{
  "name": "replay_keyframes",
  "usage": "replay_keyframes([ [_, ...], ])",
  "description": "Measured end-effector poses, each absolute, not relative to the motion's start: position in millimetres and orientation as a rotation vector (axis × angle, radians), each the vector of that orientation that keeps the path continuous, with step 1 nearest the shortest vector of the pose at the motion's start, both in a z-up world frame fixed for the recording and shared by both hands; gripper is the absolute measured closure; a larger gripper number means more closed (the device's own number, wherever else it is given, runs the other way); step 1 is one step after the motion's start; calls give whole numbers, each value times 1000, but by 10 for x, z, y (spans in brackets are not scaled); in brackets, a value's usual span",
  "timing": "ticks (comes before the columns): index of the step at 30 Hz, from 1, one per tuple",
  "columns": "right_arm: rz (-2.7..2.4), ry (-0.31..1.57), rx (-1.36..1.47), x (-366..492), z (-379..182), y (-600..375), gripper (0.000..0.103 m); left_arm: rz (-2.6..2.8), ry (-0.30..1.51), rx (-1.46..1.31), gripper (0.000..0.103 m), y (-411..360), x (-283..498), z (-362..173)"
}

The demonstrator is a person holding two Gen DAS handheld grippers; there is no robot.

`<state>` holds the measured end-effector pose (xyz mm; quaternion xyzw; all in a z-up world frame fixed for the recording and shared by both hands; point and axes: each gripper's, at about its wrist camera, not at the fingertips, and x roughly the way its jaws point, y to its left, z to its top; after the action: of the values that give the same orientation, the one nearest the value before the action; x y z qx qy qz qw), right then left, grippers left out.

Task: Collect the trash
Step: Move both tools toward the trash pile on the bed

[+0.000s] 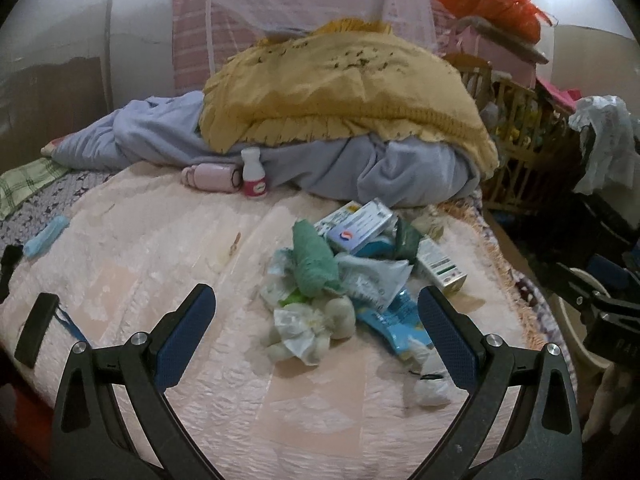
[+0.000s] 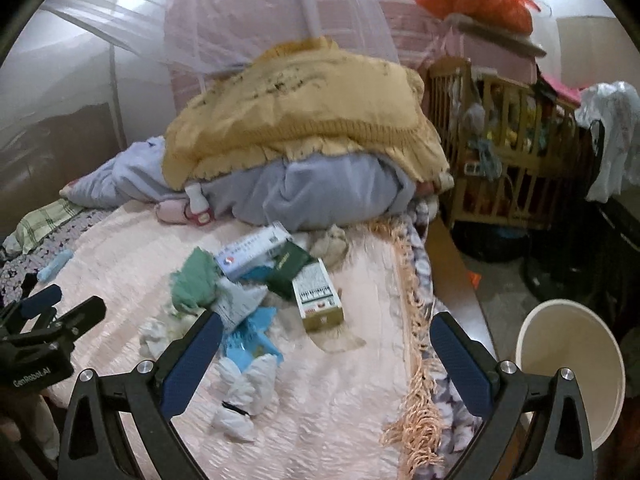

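A heap of trash point(image 1: 348, 264) lies on the pink bedspread point(image 1: 140, 248): a green rag point(image 1: 312, 260), crumpled tissues point(image 1: 308, 328), a white and blue carton point(image 1: 358, 226), a green and gold box point(image 1: 440, 266) and a blue wrapper point(image 1: 400, 320). My left gripper point(image 1: 316, 312) hangs open just in front of the heap, nothing between its fingers. In the right wrist view the same heap point(image 2: 256, 280) sits ahead and left, with a white wad point(image 2: 244, 392) nearest. My right gripper point(image 2: 326, 340) is open and empty above the bed's fringed edge. A cream bin point(image 2: 576, 364) stands on the floor, lower right.
A yellow blanket point(image 1: 340, 92) over grey bedding point(image 1: 400, 172) fills the back of the bed. A small white bottle point(image 1: 253, 174) and a pink roll point(image 1: 210, 178) lie before it. A blue mask point(image 1: 44, 236) rests far left. A wooden crib point(image 2: 508, 148) stands right of the bed.
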<state>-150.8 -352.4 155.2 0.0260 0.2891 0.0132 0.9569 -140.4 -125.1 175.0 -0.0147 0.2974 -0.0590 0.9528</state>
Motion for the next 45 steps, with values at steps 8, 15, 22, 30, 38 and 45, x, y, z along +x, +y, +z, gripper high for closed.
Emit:
replay_keyframes([
  [8,31,527,51,-1642,1706,-3491,0,-131,557,-37,2,-1312,-1516,1852],
  [15,28,494,22,-1678,1803,-3402,0,-130,540,-57,2,-1298,-1542,1876],
  [22,27,480,17,-1690,1834,-3396,0,-130,530,-57,2,-1280,-1523,1914],
  [30,24,463,7,-1668,1887,-3387,0,-128,523,-62,2,-1275,-1499,1934],
  [38,26,458,-10,-1657,1856,-3351,0,-113,520,-60,2,-1290,-1447,1933],
  [45,35,462,-18,-1645,1851,-3327,0,-101,518,-63,2,-1272,-1424,1886],
])
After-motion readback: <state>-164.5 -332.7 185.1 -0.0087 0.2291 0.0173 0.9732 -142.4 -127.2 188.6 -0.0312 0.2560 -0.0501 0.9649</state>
